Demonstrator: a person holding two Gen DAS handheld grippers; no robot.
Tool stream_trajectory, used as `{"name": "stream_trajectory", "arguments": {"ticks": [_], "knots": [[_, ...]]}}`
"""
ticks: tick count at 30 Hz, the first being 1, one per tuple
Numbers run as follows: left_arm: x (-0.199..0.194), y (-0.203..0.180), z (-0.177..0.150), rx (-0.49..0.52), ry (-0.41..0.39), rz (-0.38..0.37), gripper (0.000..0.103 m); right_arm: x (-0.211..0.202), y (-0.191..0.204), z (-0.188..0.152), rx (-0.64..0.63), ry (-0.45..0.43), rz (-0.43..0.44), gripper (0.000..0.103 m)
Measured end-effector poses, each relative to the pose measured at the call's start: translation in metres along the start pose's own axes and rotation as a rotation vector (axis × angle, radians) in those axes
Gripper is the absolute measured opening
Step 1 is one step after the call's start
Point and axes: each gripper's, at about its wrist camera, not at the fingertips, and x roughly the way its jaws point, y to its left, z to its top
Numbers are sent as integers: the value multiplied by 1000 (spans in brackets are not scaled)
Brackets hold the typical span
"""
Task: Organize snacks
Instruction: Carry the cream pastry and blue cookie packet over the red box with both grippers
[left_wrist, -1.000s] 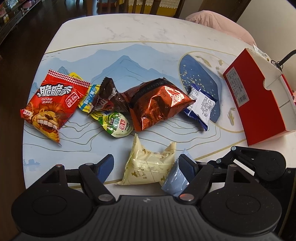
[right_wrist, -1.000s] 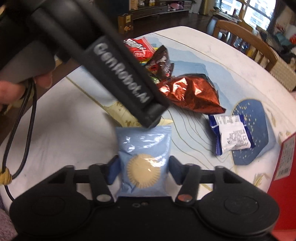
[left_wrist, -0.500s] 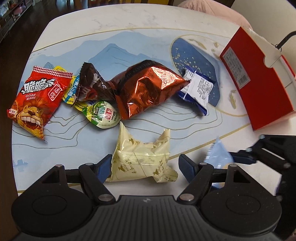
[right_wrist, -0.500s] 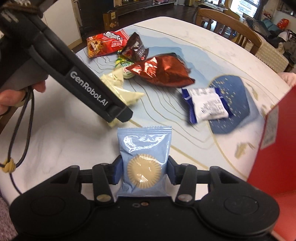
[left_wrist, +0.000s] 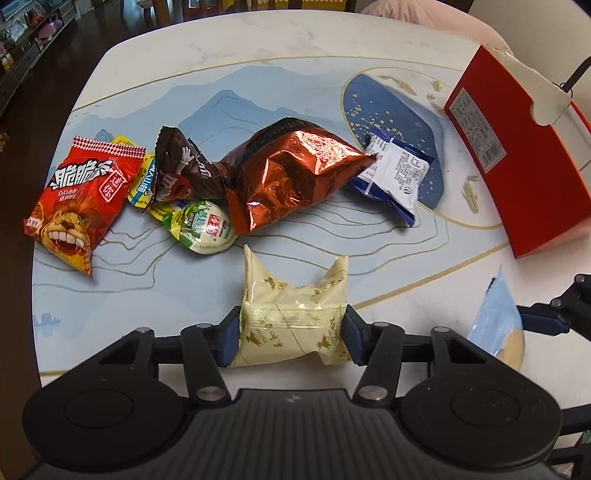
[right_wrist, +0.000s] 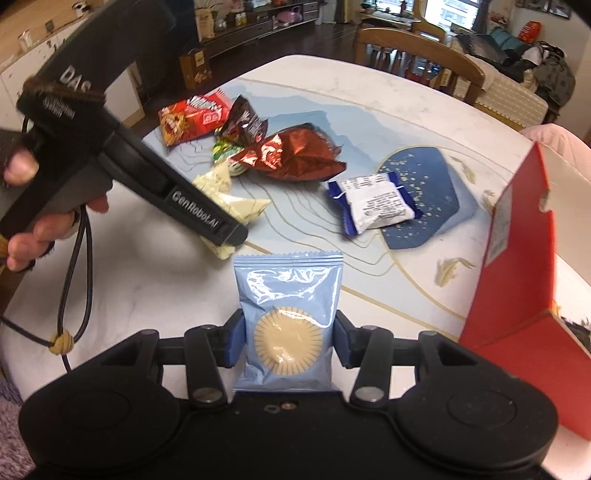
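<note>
Between my left gripper's (left_wrist: 291, 338) closing jaws sits the cream packet (left_wrist: 291, 314), its near end hidden under the gripper body; the pads look pressed to its sides. My right gripper (right_wrist: 288, 341) pinches the blue biscuit pack (right_wrist: 288, 325), cut off at the left view's edge. Only the right view shows the person's hand (right_wrist: 35, 206). Red box (right_wrist: 517, 280): inside unseen.

**Foil, film and card**

The copper bag (left_wrist: 291, 177) is crinkled, glossy foil. The pale yellow packet (left_wrist: 291, 321) is wrinkled plastic film. The red box (left_wrist: 517, 166) is smooth card. The worktop (left_wrist: 221, 48) looks polished, marble-like.
</note>
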Motion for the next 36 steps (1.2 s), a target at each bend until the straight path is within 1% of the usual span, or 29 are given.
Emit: {"name": "stream_trajectory", "arguments": {"ticks": [7, 10, 17, 21, 28, 36], "knots": [[-33, -19, -6, 3, -27, -15, 54, -35, -16, -1, 54, -57, -17, 46], [-51, -30, -5, 4, -46, -25, 54, -55, -25, -1, 75, -97, -20, 46], [-94, -65, 6, 30, -131, -53, 54, -99, -56, -3, 111, -179, -57, 46], [-112, -94, 17, 54, -185, -69, 54, -114, -79, -3, 133, -197, -92, 46], [-121, -149, 41, 116, -221, -102, 54, -128, -126, -7, 170, -213, -158, 46], [-112, -206, 66, 171, -226, -113, 55, -131, -181, -15, 218, -207, -211, 46]]}}
